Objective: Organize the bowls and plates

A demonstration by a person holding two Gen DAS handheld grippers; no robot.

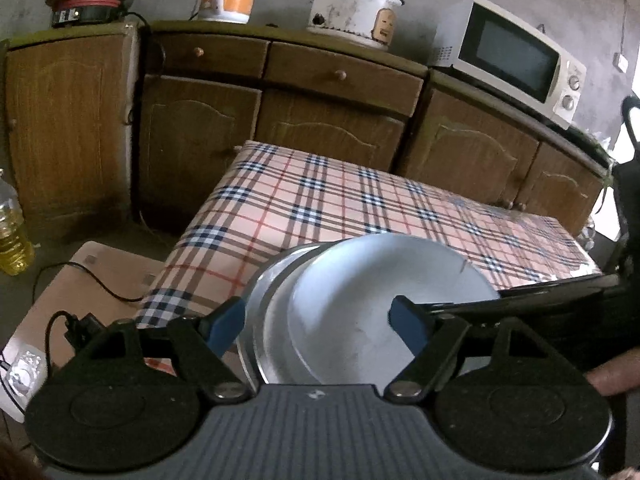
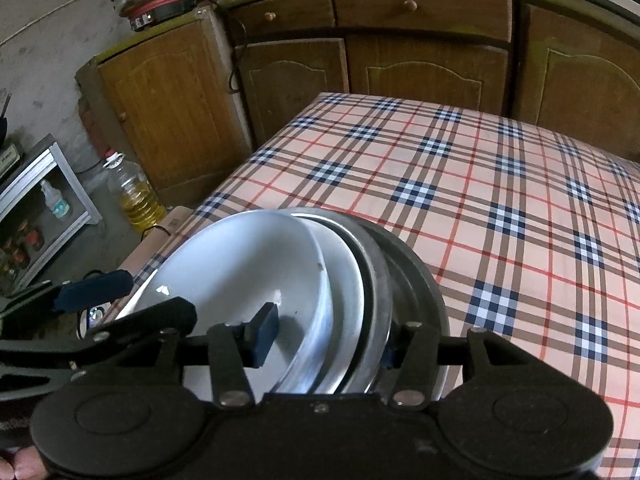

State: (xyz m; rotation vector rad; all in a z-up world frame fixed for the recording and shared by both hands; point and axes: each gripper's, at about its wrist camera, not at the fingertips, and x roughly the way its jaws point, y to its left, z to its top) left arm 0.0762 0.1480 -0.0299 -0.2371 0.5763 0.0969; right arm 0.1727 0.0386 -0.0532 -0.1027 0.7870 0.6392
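On the left side of the table, near its front corner, sat a stack of dishes. The table had a pink checked cloth. The white plate was on top, and it leaned a little to one side. Under it was a second white plate, and under that were metal plates with gray rims.

The left gripper hung over the stack with its blue fingers spread wide apart. One finger was out past the left rim of the stack, and the other was over the white plate. It was not pressing on anything.

The right gripper was at the near edge of the stack. Its left blue finger was over the inside of the top white plate. Its other finger was low behind the metal rim and mostly hidden. The plate rims were between them, but I could not tell if the fingers were squeezing the rims.

Behind the table stood brown wooden cabinets with a white microwave at the right end
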